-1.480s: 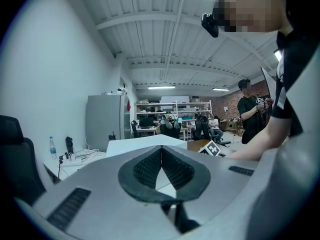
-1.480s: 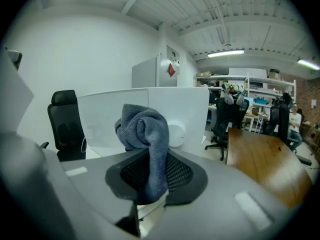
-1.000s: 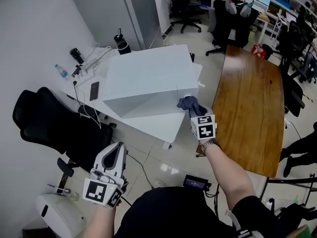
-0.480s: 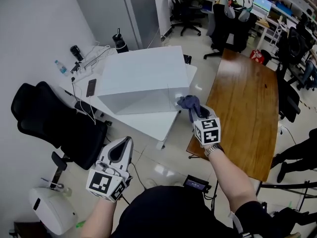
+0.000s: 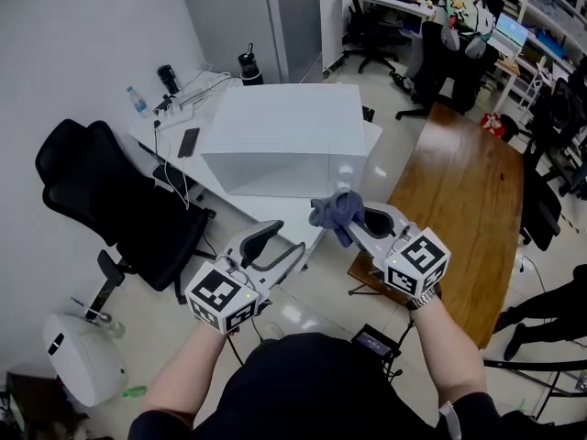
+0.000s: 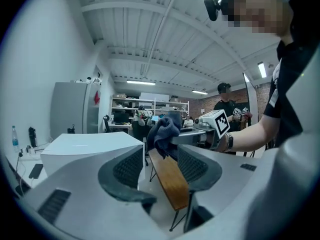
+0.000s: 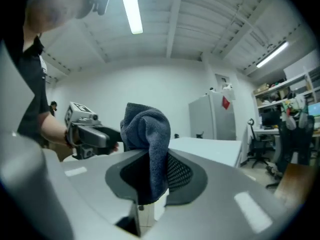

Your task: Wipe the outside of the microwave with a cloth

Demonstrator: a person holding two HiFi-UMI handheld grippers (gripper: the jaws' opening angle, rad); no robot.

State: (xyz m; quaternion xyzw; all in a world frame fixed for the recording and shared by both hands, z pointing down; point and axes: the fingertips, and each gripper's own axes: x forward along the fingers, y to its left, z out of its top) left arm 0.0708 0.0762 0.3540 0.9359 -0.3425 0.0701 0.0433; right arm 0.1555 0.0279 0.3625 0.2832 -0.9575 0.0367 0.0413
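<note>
The white microwave [image 5: 284, 140] stands on a white desk [image 5: 275, 211], also seen as a white box [image 6: 92, 146] in the left gripper view. My right gripper [image 5: 351, 223] is shut on a bunched dark blue cloth [image 5: 336, 210], held in the air in front of the microwave's near right corner, clear of it. The cloth [image 7: 147, 134] hangs between that gripper's pads. My left gripper [image 5: 286, 236] is just left of the cloth and points at it; its jaws are opening with nothing between them. In the left gripper view the cloth [image 6: 162, 131] hangs just past the pads [image 6: 130, 166].
A long wooden table [image 5: 459, 200] runs along the right. A black office chair [image 5: 119, 200] stands left of the desk. A phone [image 5: 189, 142], cables and bottles [image 5: 139, 102] lie on the desk's left end. A grey fridge [image 5: 303, 16] stands behind.
The right gripper lifted the cloth off the microwave's near right corner and drew it back toward me. The left gripper came up and to the right, and its jaws went from shut to apart.
</note>
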